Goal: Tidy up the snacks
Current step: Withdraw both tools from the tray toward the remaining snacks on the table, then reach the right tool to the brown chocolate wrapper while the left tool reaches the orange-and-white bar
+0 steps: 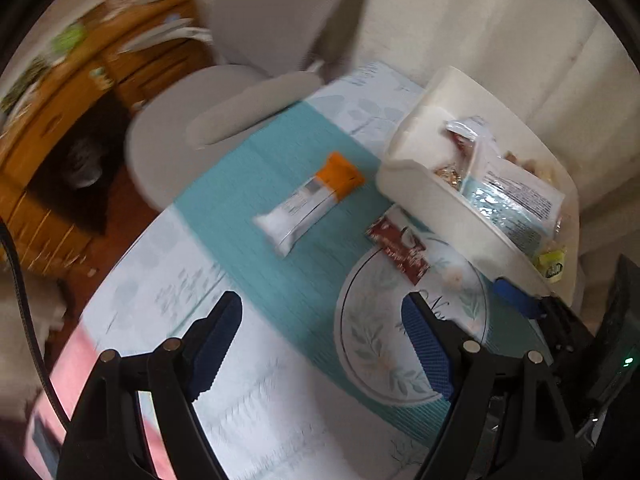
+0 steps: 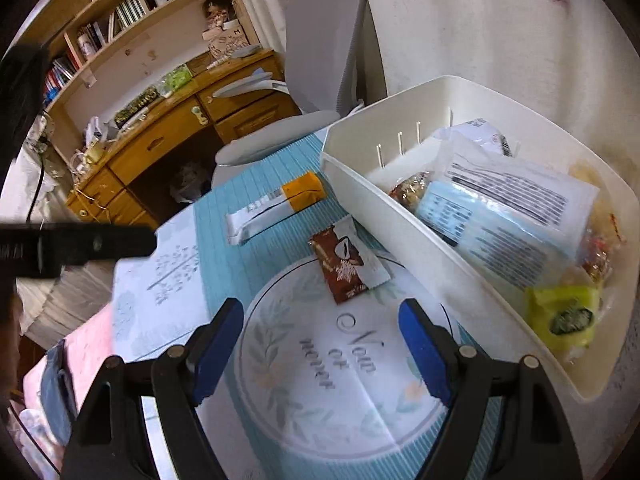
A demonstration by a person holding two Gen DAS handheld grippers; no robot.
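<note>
An orange-and-white snack bar [image 1: 312, 204] [image 2: 276, 208] lies on the teal tablecloth. A small brown-and-white packet [image 1: 400, 248] [image 2: 348, 264] lies nearer, beside the long wall of a white plastic bin [image 1: 432, 216] [image 2: 392, 216]. The bin holds several snacks, among them a light blue packet [image 2: 492, 236] and a yellow-green sweet [image 2: 564, 316]. My left gripper [image 1: 320, 308] hovers open above the cloth, short of the bar, with nothing between its fingers. My right gripper [image 2: 320, 316] is open over the round floral print, just short of the brown packet. Its blue fingertip [image 1: 516, 296] shows by the bin's near corner.
A grey chair [image 1: 192, 120] [image 2: 320, 32] stands at the table's far side. Behind it are a wooden desk [image 2: 160, 144] and bookshelves. A pale curtain [image 2: 500, 20] hangs behind the bin. A dark blurred bar [image 2: 80, 244] crosses the left of the right wrist view.
</note>
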